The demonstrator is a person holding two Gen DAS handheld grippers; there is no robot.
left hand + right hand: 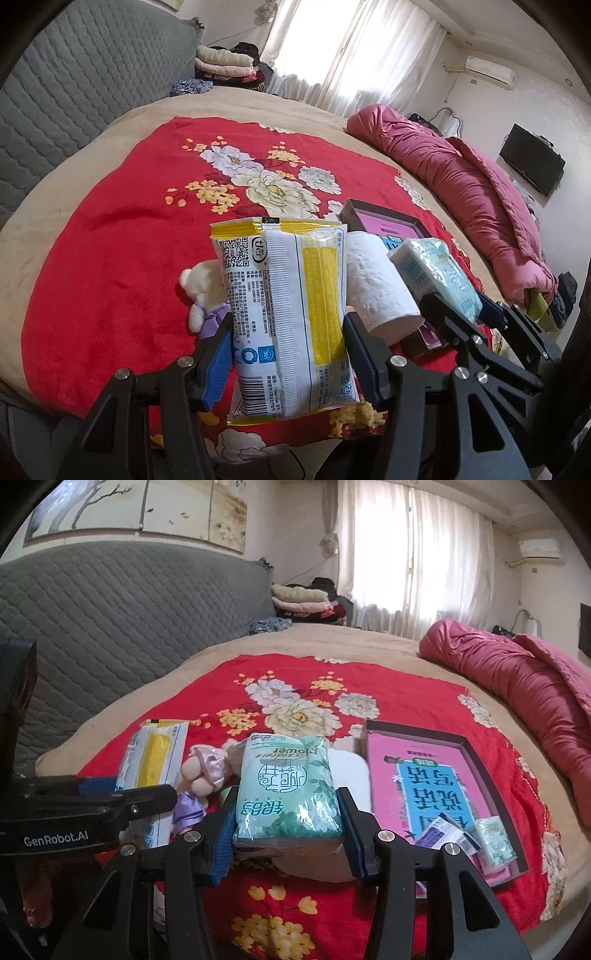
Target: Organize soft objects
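Left gripper (288,347) has its blue pads clamped on both sides of a yellow-and-white wipes packet (286,314), the pack held upright above the red floral blanket (122,266). At its nine o'clock a small cream plush doll (201,291) in a purple dress lies on the blanket; at three o'clock sits a toilet paper roll (380,280). Over on the right wrist view, the right gripper (288,830) squeezes a green tissue pack (288,790) between its pads, lifted off the bedding. At that pack's three o'clock is a shallow box (491,771) holding a pink book (402,771) and two small sachets. A rolled pink quilt (517,679) lies at two o'clock, well apart.
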